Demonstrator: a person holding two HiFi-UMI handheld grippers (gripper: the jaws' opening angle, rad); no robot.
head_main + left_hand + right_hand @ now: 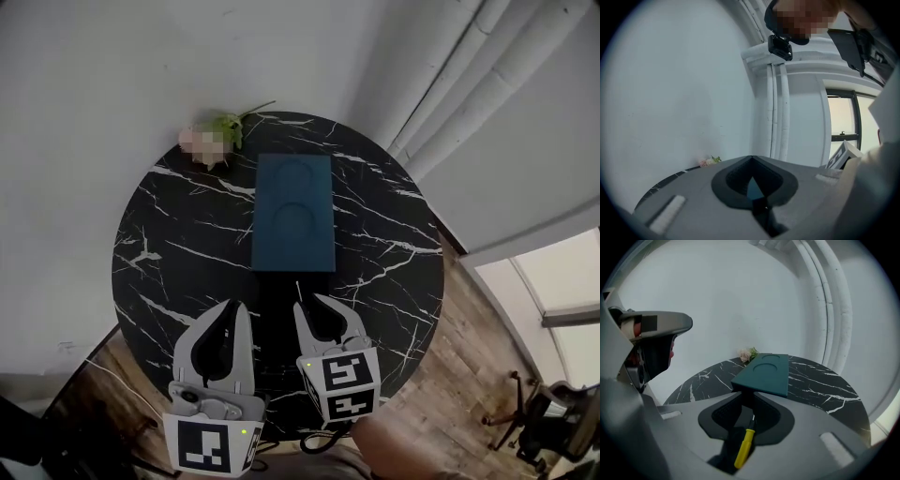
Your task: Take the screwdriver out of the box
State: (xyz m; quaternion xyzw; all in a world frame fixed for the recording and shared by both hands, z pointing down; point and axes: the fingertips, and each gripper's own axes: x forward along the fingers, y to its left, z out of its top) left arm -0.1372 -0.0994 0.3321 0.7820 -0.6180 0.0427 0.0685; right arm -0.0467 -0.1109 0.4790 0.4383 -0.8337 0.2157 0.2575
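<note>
The screwdriver (744, 448), with a yellow handle, is pinched between the jaws of the right gripper (745, 403), outside the closed teal box (294, 212) and just short of its near end. The box lies on the black marble table (178, 244). The left gripper (751, 159) has its jaws pressed together on nothing.

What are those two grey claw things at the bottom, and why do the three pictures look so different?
They are tongs that a person holds, one in each hand; no robot. The picture from above comes from a camera on the person's head, looking down at the left tongs and the right tongs. The other two come from little cameras riding on each pair. On the round black table lie a blue-green box and, at the far edge, a small flower. The right tongs are shut on a yellow-handled screwdriver. The left tongs are shut and hold nothing.
</note>
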